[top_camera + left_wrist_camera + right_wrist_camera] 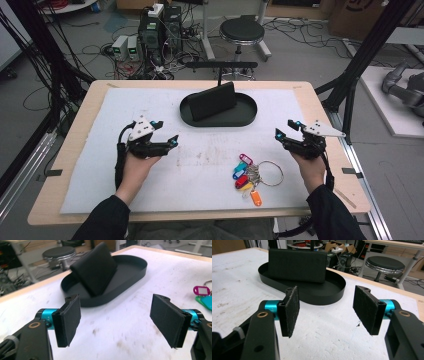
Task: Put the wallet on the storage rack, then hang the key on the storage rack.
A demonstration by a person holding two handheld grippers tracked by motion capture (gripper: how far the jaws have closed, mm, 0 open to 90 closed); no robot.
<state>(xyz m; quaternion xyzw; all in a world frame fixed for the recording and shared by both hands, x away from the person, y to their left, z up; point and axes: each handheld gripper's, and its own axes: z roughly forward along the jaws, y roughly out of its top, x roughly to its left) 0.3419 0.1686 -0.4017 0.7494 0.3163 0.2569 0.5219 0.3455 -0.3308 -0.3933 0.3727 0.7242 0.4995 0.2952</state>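
Wallet (214,101) stands propped on edge in the black tray (248,119), seemingly placed; keys (248,176) lie on the mat between the hands, likely next; left gripper (173,140) and right gripper (278,134) both gape empty, near the tray

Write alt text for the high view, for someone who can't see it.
Two hands hold the left gripper and right gripper, both open and empty, over a white-covered table. A black wallet leans in a black oval tray; a bunch of keys with coloured tags lies nearer.
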